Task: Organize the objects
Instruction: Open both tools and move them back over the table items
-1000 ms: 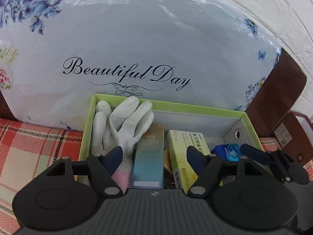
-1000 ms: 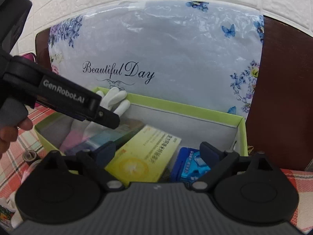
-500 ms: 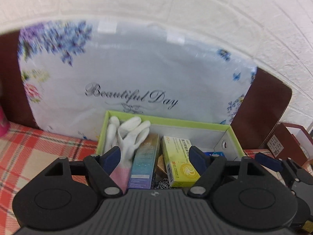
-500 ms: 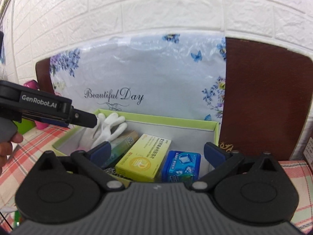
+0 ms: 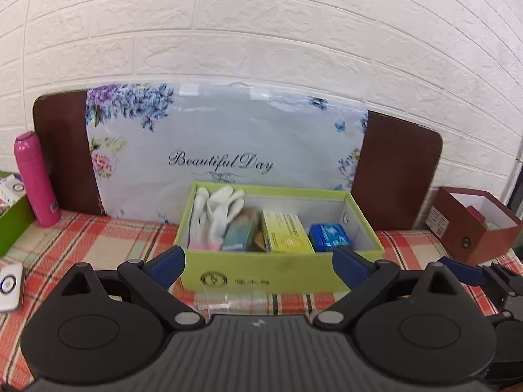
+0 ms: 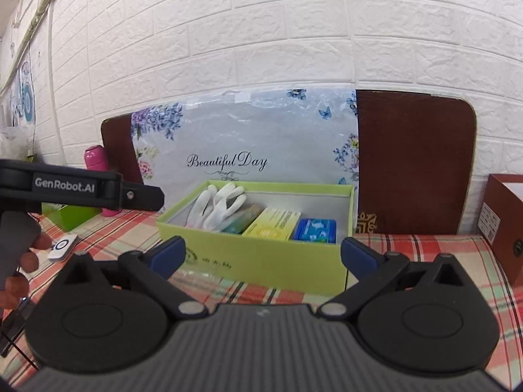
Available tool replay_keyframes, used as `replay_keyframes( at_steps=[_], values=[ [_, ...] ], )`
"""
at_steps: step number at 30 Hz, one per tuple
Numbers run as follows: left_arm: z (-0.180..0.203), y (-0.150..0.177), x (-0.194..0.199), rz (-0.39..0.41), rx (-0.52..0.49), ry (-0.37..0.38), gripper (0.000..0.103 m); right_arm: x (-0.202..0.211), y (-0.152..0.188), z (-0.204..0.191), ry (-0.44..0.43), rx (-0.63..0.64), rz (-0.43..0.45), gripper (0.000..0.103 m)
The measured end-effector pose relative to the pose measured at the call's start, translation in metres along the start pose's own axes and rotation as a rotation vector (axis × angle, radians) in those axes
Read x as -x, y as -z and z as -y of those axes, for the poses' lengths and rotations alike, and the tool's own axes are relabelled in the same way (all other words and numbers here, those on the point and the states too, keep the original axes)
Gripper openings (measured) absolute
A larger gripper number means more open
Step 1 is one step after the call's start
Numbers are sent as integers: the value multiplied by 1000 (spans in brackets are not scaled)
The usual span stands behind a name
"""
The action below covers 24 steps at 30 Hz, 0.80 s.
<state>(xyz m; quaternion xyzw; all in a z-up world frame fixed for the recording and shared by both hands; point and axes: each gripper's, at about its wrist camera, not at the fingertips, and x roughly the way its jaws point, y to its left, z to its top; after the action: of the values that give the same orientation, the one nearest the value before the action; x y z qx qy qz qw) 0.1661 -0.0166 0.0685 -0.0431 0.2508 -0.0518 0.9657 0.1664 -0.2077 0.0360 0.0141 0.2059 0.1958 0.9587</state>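
A lime-green open box (image 5: 261, 274) stands on the plaid cloth and holds white gloves (image 5: 215, 215), a teal carton (image 5: 240, 233), a yellow carton (image 5: 286, 233) and a blue pack (image 5: 330, 235). My left gripper (image 5: 258, 263) hovers in front of the box, its jaws opening, nothing between them. My right gripper (image 6: 263, 253) is open and empty, also short of the green box (image 6: 261, 261). A clear plastic piece (image 5: 235, 297) lies before the box. The gloves (image 6: 219, 205) and yellow carton (image 6: 273, 225) show in the right wrist view too.
A floral "Beautiful Day" bag (image 5: 228, 150) and a brown board (image 5: 395, 170) lean on the brick wall. A pink bottle (image 5: 34, 179) and another green box (image 5: 13, 225) stand left, a red-brown box (image 5: 470, 225) right. A white device (image 5: 9, 284) lies on the cloth. A person's hand (image 6: 19, 261) holds the left gripper.
Both grippers have drawn back and up from the green box, which now looks smaller and whole. The left jaws have spread wider.
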Motion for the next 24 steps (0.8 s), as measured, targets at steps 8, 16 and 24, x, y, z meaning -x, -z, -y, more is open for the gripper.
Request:
replay_keyframes(
  at_steps=[8,16,24],
  values=[
    [0,42,26,-33,13,-68,100,40,40,-15,52,-1,-30,103],
    [-6,73,35,-88,9,-115,100,60,74,-22,97,-12,-70,103],
    [-13,100,39,-135,-9,-98,100,65,100,-25,107,-42,-132,103]
  ],
)
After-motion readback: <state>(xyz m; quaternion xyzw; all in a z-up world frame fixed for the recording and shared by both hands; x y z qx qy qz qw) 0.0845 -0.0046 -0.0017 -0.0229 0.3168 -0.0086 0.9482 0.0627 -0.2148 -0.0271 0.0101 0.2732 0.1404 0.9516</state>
